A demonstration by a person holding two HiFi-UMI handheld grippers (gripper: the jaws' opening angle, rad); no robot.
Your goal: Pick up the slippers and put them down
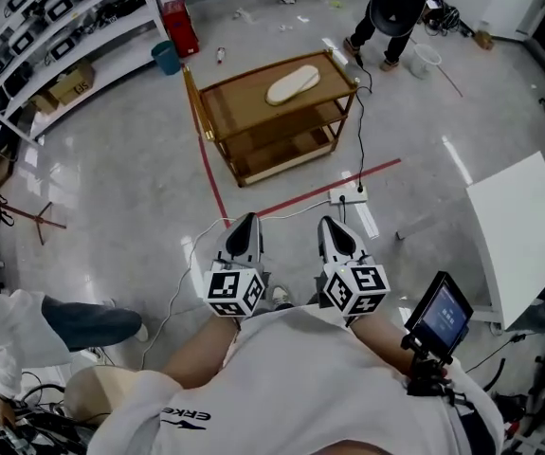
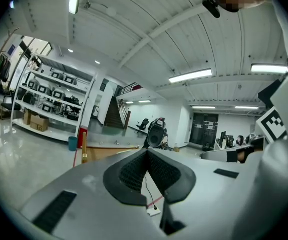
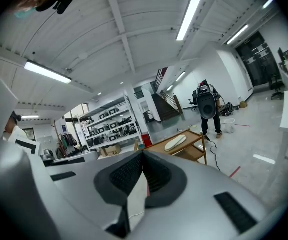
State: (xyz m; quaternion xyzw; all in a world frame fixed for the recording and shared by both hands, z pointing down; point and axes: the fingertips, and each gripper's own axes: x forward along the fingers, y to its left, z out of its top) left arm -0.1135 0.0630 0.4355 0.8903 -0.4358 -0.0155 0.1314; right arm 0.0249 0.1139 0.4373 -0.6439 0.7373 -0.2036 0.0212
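Wooden cart (image 1: 239,107): well ahead on the floor. Left gripper (image 1: 245,222) and right gripper (image 1: 331,225): jaws pressed together, nothing between them, both far short of the cart. Pale slipper (image 1: 293,84): flat on the cart's top shelf. Handling, as judged: close in first; part the jaws only near the slipper's edge; approach level with the shelf.

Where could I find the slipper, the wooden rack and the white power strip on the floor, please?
slipper (image 1: 293,84), head view, middle of its pale upper side.
wooden rack (image 1: 237,108), head view, bare left part of its top shelf.
power strip (image 1: 348,195), head view, middle of its white body.
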